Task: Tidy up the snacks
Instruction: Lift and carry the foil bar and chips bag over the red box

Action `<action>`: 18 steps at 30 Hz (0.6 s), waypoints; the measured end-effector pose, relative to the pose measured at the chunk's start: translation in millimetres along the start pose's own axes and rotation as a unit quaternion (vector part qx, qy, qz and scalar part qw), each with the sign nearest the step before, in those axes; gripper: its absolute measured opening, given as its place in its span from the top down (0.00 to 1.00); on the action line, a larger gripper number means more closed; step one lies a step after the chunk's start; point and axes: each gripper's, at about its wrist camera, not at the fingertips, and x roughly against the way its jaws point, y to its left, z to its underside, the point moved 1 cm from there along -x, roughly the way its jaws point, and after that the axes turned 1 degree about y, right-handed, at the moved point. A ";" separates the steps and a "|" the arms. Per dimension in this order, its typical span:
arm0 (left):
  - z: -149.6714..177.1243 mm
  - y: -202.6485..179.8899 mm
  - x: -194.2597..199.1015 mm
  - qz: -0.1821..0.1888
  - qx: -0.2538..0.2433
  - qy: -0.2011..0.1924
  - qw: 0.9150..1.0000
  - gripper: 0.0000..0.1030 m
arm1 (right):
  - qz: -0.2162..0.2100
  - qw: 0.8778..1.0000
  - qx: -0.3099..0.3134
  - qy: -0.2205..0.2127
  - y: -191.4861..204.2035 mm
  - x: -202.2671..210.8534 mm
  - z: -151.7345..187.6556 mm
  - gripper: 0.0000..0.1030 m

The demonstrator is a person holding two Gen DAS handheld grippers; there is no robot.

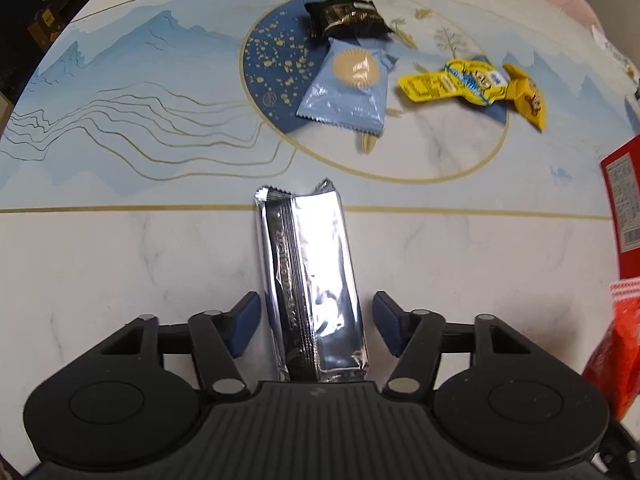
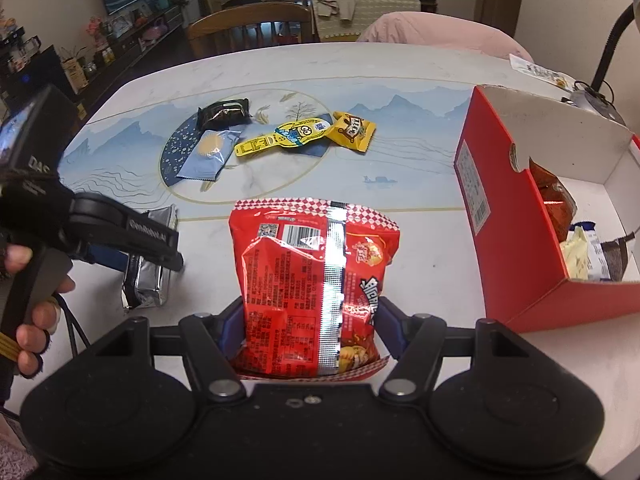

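A silver foil packet (image 1: pixel 308 272) lies on the marble table (image 1: pixel 120 264), between the blue pads of my left gripper (image 1: pixel 316 322). A gap shows on each side of the packet, so the left gripper is open. In the right wrist view the same silver packet (image 2: pixel 146 280) sits under that gripper, which a person's hand (image 2: pixel 36 320) holds. My right gripper (image 2: pixel 310 328) is shut on a red snack bag (image 2: pixel 308 280), held above the table. To its right stands a red cardboard box (image 2: pixel 520 220) with an open top.
A black packet (image 2: pixel 224 112), a light blue packet (image 2: pixel 208 152) and two yellow packets (image 2: pixel 288 138) (image 2: pixel 354 130) lie farther back on the table's round blue design. The box holds a red packet (image 2: pixel 554 200) and pale wrappers (image 2: pixel 580 256). Chairs (image 2: pixel 248 28) stand beyond the far edge.
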 end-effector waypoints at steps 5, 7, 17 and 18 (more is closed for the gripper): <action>2.3 -3.3 2.2 -0.019 -0.001 -0.017 1.000 0.57 | -0.009 1.000 0.006 0.000 -6.6 -1.8 -2.1 0.36; 3.3 -4.1 2.5 -0.021 -0.001 -0.020 1.000 0.58 | -0.012 1.000 0.008 0.001 -8.4 -2.4 -2.4 0.36; -10.2 8.1 33.3 0.031 0.031 -0.040 0.998 0.58 | -0.021 1.000 0.000 -0.021 -18.1 12.5 -16.4 0.36; -12.5 6.1 40.2 0.039 0.029 -0.045 0.998 0.58 | -0.020 0.999 -0.001 -0.026 -19.8 15.8 -19.8 0.36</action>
